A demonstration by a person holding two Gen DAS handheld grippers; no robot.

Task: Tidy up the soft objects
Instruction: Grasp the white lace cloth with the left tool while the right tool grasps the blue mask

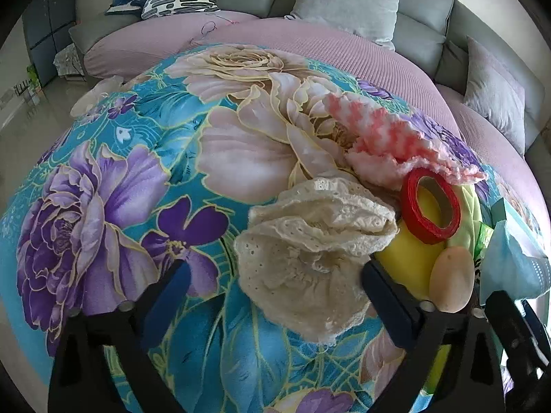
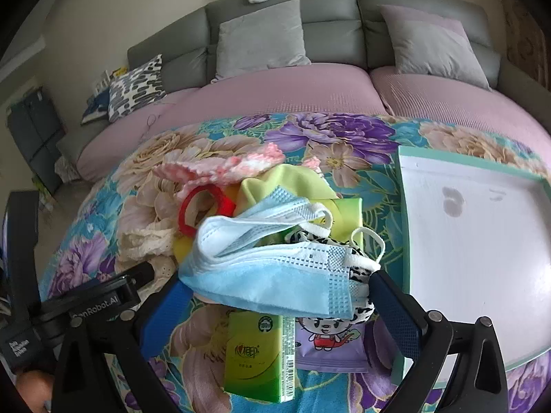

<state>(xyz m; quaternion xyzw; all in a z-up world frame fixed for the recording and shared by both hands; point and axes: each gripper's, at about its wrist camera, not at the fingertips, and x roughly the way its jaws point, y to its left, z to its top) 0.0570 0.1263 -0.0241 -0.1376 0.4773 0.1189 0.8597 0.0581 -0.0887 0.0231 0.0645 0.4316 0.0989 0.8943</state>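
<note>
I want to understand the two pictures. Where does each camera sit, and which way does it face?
Left wrist: on the left gripper, looking down at the lace cloth between its open jaws; right gripper at the edge.
Right wrist: on the right gripper, looking down at the mask between its open jaws; left gripper at the left.
Shared: red tape, pink knit, sofa.

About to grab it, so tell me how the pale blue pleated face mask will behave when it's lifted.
The pale blue pleated face mask probably lifts floppy: it already sags and folds over the pile. It looks thin, so likely very light. Its white ear loops hang loose and might snag the black-and-white patterned item beneath.
</note>
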